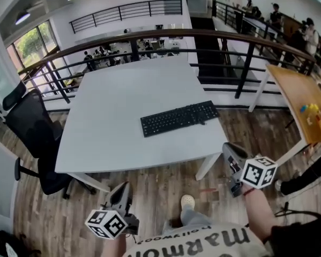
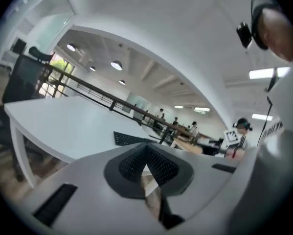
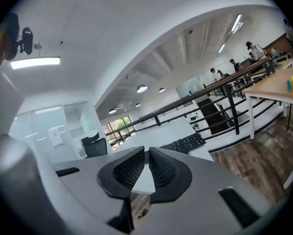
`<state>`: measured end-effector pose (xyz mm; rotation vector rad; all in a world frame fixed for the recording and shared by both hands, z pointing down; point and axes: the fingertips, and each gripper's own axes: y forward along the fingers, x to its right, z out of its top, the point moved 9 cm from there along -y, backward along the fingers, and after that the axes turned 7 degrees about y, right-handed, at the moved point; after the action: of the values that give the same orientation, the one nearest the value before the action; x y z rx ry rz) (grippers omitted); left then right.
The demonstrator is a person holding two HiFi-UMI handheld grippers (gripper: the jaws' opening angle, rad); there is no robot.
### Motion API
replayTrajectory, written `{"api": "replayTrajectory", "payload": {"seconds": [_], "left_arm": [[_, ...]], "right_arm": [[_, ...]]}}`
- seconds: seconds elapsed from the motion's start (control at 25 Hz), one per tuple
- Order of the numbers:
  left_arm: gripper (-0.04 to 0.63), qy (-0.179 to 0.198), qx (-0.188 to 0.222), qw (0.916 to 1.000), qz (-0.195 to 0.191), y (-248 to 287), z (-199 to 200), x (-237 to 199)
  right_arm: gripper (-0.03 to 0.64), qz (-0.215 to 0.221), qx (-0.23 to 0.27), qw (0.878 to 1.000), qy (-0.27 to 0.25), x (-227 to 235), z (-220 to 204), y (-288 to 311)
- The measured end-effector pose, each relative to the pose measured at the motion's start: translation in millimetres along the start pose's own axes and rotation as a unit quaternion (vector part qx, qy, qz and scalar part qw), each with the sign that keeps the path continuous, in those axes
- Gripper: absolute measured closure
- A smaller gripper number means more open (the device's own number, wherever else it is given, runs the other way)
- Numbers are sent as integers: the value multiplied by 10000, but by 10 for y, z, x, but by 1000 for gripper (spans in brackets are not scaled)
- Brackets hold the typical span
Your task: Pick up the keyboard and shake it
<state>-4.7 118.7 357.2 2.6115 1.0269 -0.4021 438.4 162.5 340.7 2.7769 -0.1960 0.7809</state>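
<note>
Keyboard [image 1: 179, 118], just one and black, lies flat on the one white table [image 1: 117, 106]. It is near the edge closest to the person, toward the right corner. Nothing touches it.

Two grippers are held over the wood floor [image 1: 165, 181], in front of the table and well apart from the keyboard. The left gripper [image 1: 122, 187] has its two jaws pressed together with nothing between them. The right gripper [image 1: 229, 148] is the same, clenched and empty. Each gripper has one cube with black and white squares.

One black chair [image 1: 34, 127] stands at the table's left side. One brown table [image 1: 299, 98] stands to the right. One dark railing [image 1: 165, 33] runs behind both tables.
</note>
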Motion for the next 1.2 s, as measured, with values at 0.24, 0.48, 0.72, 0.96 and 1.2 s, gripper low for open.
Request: {"api": "replayTrajectory", "payload": {"seconds": [0.24, 0.48, 0.72, 0.96, 1.2], "left_arm": [[594, -286, 8, 9983, -503, -64, -7, 261], [594, -157, -66, 9996, -246, -250, 16, 324], [594, -190, 1, 9993, 321, -401, 24, 244], [594, -261, -113, 9992, 275, -269, -146, 513], [594, -356, -219, 9991, 66, -132, -236, 695]], "right_arm": [[565, 149, -54, 9991, 382, -143, -115, -431], [565, 437, 108, 9941, 983, -207, -73, -528], [565, 273, -445, 9986, 67, -291, -144, -399], [565, -53, -673, 9971, -338, -52, -107, -608], [565, -105, -672, 9970, -362, 58, -48, -822]]}}
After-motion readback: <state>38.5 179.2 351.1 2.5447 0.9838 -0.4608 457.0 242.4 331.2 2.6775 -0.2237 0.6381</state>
